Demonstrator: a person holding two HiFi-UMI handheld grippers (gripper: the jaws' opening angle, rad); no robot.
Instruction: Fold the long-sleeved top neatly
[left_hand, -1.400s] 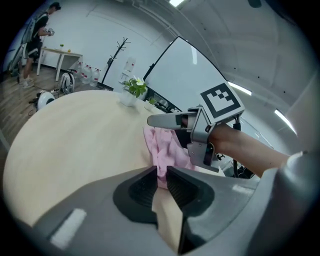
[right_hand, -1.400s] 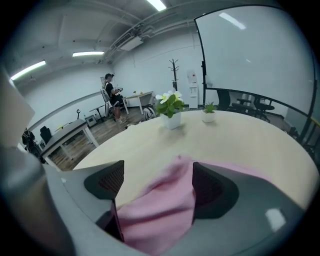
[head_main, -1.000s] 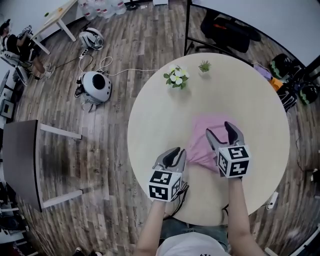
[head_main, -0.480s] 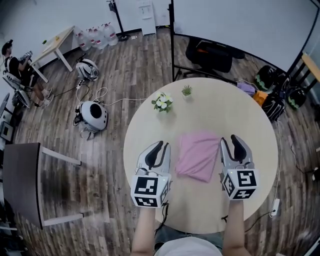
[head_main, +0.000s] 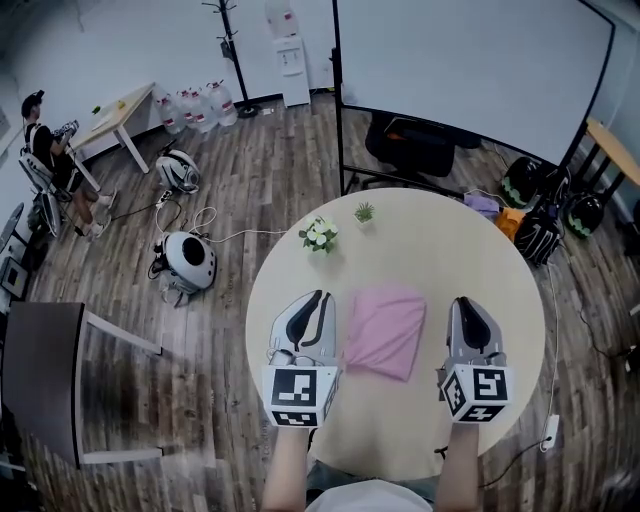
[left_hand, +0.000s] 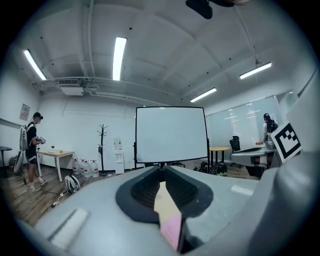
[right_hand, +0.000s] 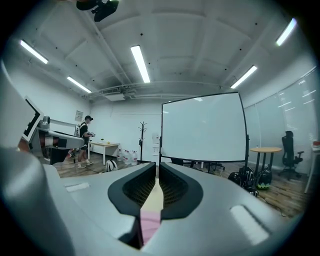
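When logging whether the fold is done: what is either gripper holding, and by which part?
Nothing. The left gripper and the right gripper, its jaws having just been closing on nothing, flank the folded pink top lying free on the table.

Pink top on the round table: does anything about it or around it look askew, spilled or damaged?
Only slightly. The folded pink top lies a bit skewed on the table, its near edge slanting rather than square. The flowers and small plant stand upright; nothing looks spilled or damaged.
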